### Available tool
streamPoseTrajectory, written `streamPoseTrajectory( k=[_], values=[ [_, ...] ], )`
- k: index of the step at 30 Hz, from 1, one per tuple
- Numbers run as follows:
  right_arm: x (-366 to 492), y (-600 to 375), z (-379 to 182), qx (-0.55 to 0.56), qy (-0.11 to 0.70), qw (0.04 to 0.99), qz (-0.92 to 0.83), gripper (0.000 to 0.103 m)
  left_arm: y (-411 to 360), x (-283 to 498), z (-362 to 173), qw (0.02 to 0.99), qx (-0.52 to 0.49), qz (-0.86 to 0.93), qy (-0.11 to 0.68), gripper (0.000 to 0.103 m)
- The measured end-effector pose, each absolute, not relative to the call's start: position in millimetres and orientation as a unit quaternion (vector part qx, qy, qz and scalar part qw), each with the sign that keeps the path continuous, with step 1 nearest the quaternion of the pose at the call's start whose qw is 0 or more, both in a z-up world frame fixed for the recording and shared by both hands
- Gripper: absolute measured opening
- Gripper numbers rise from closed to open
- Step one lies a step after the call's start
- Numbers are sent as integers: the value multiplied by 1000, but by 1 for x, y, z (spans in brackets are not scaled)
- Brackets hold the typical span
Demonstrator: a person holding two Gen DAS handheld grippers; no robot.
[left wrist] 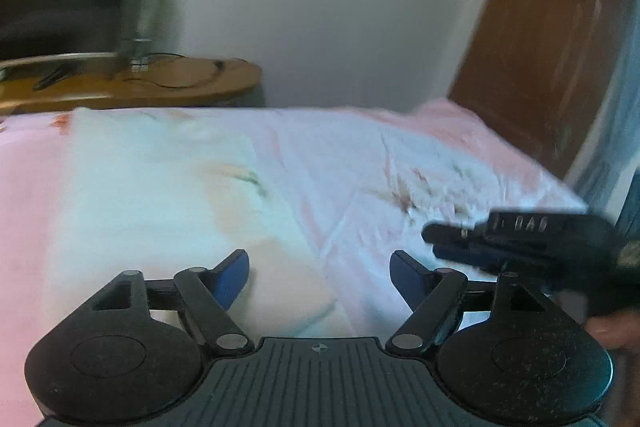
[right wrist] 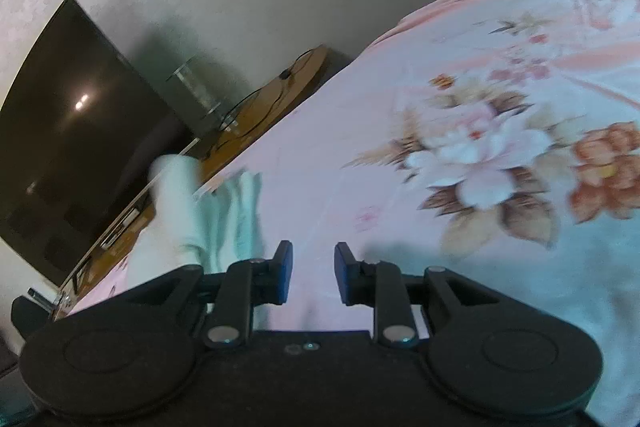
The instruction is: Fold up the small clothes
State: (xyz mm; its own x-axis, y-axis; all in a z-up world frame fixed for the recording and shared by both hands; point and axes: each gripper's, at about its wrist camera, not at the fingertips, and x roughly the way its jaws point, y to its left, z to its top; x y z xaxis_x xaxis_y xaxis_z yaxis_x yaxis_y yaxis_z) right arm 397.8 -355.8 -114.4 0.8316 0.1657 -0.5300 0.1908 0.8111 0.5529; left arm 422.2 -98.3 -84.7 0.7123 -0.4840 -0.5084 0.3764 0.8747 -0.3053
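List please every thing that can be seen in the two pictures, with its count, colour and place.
garment: one, pale mint-white, lying on the bed, left of the left tongs.
bed sheet: one, pink with flower print, covers the bed.
TV: one, black, on the shelf by the wall.
shelf: one, brown wood, behind the bed.
cable: one, dark, on the shelf.
door: one, brown, right of the bed.
wall: white, behind.
left tongs: open, empty, over the bed.
right tongs: open, empty, over the sheet.
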Motion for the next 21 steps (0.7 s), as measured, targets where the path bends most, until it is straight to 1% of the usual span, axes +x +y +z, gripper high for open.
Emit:
streamPoseTrajectory(
  k=[2,5,8,9,10,15,16,21],
  values=[
    [400,-352,-115,316,287,904,5,25,-61,419,-78,928,-129,-204,283,77],
    [413,-335,-114,313,286,904,47,26,-15,427,-78,943,-134,-146,267,77],
    [434,-309,-110,288,292,908,90,33,24,449,-90,940,-143,-96,293,77],
    [444,-300,-109,276,295,909,101,38,35,454,-94,938,-151,-90,299,77],
    [454,-292,-107,262,298,911,110,39,45,462,-100,934,-159,-82,309,77],
    [497,-265,-106,196,318,920,118,38,50,468,-123,923,-165,-75,340,77],
    [502,-263,-108,194,322,919,121,38,42,477,-127,921,-164,-76,345,77],
    [519,-259,-120,182,355,907,134,37,44,470,-136,920,-165,-81,347,78]
  ],
)
